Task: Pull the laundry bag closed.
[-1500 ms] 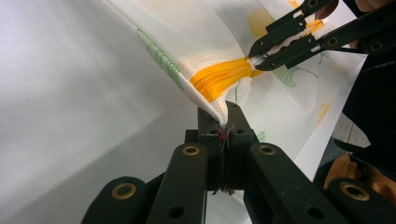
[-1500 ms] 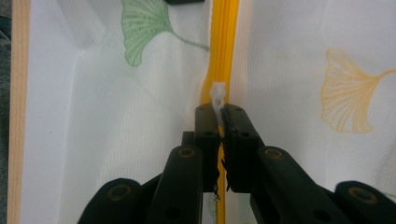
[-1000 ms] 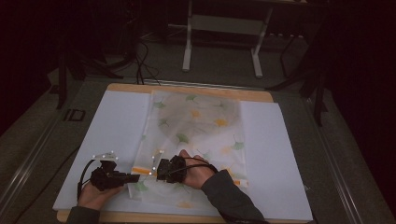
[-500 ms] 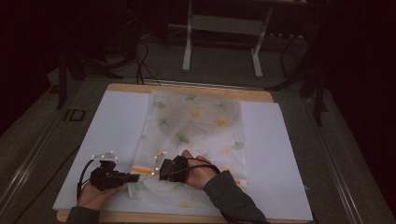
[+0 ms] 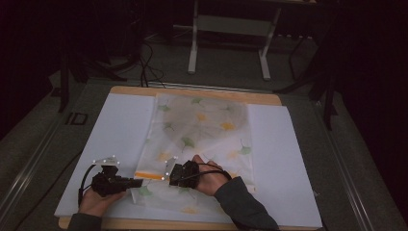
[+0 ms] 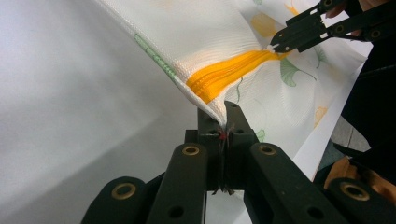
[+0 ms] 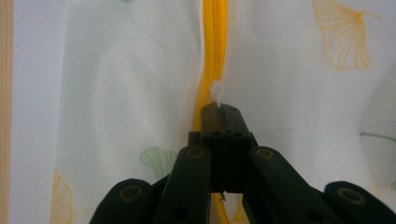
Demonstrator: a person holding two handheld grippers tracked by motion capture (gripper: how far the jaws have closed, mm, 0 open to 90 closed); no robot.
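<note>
A white mesh bag (image 5: 202,130) printed with ginkgo leaves lies flat on the white sheet. Its orange zipper (image 5: 150,175) runs across the near left end. My left gripper (image 5: 137,182) is shut on the bag's edge at the zipper's end (image 6: 229,70), with the fabric pinched between its tips (image 6: 222,116). My right gripper (image 5: 168,177) is shut on the small white zipper pull (image 7: 216,91), its tips (image 7: 221,112) right over the orange zipper (image 7: 215,37). In the left gripper view the right gripper (image 6: 280,44) shows at the top right, on the zipper.
A white sheet (image 5: 110,134) covers a wooden table (image 5: 192,92). A metal stand (image 5: 231,29) and cables (image 5: 144,62) sit on the dark floor beyond the far edge. A small black item (image 5: 78,118) lies left of the table.
The right hand has edged slightly to the right along the zipper. The left hand has stayed where it was.
</note>
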